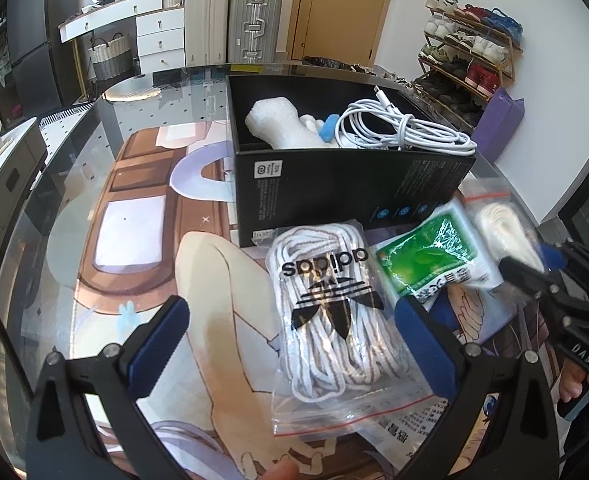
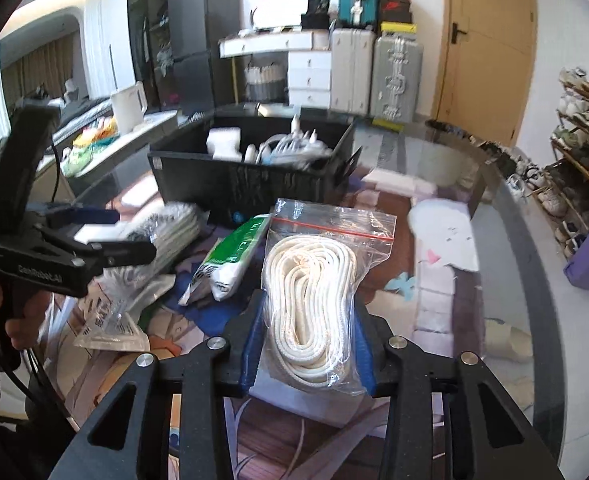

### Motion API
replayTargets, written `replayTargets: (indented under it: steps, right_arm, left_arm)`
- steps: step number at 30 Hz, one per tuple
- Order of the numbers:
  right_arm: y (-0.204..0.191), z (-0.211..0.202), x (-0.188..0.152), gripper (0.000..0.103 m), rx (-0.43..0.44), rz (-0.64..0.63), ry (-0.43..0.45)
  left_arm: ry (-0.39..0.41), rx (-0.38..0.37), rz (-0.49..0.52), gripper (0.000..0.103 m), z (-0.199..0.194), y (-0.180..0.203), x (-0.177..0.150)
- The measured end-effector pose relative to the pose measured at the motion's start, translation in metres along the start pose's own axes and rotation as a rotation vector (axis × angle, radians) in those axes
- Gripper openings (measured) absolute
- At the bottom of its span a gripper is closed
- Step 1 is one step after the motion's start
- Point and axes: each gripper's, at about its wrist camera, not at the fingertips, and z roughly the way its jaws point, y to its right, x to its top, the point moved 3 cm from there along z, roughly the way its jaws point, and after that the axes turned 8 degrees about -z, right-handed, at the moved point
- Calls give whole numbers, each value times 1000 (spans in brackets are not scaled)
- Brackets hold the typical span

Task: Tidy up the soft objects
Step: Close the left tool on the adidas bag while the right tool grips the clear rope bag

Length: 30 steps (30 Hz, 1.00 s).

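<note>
My left gripper [image 1: 290,320] is open, its blue pads either side of a clear zip bag of white-and-brown striped laces with a black logo [image 1: 326,316] lying on the table. My right gripper [image 2: 308,340] is shut on a clear zip bag of cream-white rope [image 2: 314,300] and holds it above the table; it also shows in the left wrist view [image 1: 506,232]. A green-and-white packet [image 1: 434,260] lies between the two bags. An open black box [image 1: 354,184] behind them holds white foam [image 1: 278,124] and a coiled white cable [image 1: 406,128].
The glass-topped table carries a printed mat [image 1: 134,240]. A flat clear packet with printed text [image 2: 110,324] lies at the near left in the right wrist view. Suitcases [image 1: 254,20], a drawer unit and a shoe rack [image 1: 466,52] stand beyond the table.
</note>
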Motion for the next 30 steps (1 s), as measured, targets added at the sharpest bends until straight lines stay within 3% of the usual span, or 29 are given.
replayTargets:
  steps: [5,10,16,23,30]
  right_arm:
    - [5,-18,5,39,-37,29,63]
    - [8,-33,12,39,-20,27,116]
    - [2,-31,17,39,3,19,122]
    - [-8,-25,20,39,29,7,122]
    - [-13,-24,20,39,44,-3,125]
  left_arm:
    - [-17,-16,-16,103,3,-1,0]
    - [-35,-34,-19,100,8,0,3]
    - [-39,-56,-10,91,10,5,1]
    - [-40,-97,-11,76,9,6,-1]
    - [-30,-122,-4,46,4,10,-4]
